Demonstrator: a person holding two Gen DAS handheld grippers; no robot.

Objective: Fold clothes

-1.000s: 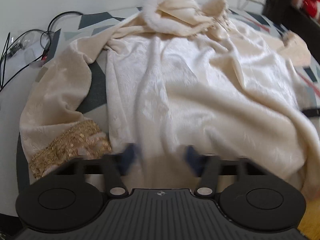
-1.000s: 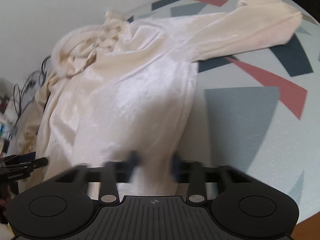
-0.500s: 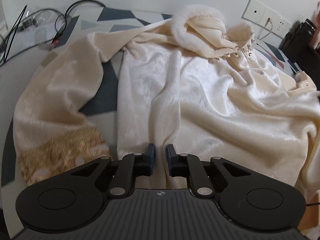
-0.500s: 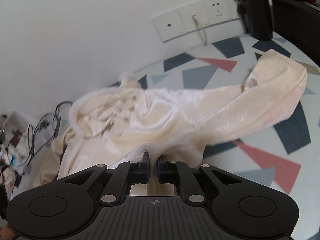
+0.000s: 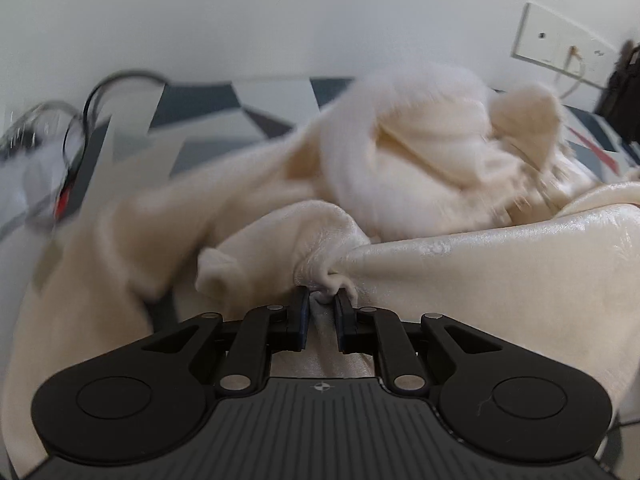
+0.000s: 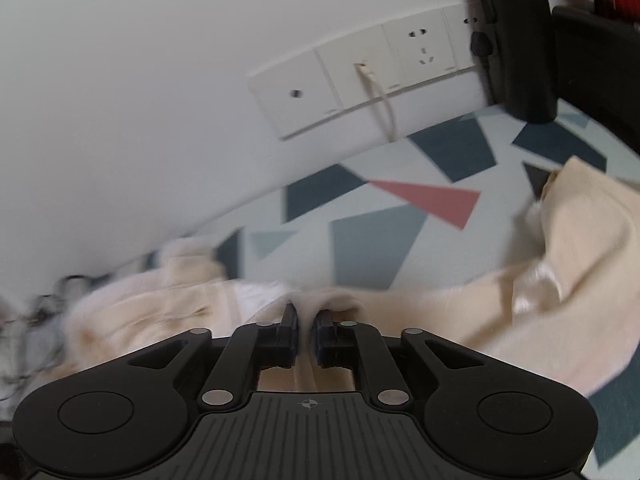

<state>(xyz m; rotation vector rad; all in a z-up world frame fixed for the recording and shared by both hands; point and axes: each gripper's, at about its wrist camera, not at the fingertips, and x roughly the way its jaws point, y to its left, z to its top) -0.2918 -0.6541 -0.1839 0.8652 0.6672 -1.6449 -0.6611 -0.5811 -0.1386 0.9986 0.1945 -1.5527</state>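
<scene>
1. Now the left hand-held gripper (image 5: 322,298) is pinching a bunched edge of the garment (image 5: 500,272). A small knot of cream cloth sticks up between its two dark pads. Its jaws have just been closing, with this cloth between them.
2. From that pinch, the shiny velvet cloth stretches tight to the right side of the left wrist view, and a loose fold (image 5: 280,248) hangs to the left of the pads.
3. Beyond the pinch lies the fluffy white collar (image 5: 352,152) with the cream lining inside it. This part is blurred.
4. The right hand-held gripper (image 6: 306,316) is also pinching the garment (image 6: 500,312). Its pads stand almost together with a thin ridge of cloth between them. Its jaws have opened a very little, but the cloth is between them and looks held.
5. In the right wrist view, the garment spreads low on both sides of the pads, and one sleeve (image 6: 592,220) rises at the right edge.
6. The garment lies on a surface (image 6: 376,240) with a pattern of dark blue, grey and red triangles on a pale ground.
7. Behind the surface is a white wall with a row of sockets (image 6: 360,80), and a pale cord (image 6: 384,104) hangs from one of them.
8. A black bottle (image 6: 516,36) stands near the sockets at the right.
9. Dark cables (image 5: 92,104) lie at the far left of the surface in the left wrist view.
</scene>
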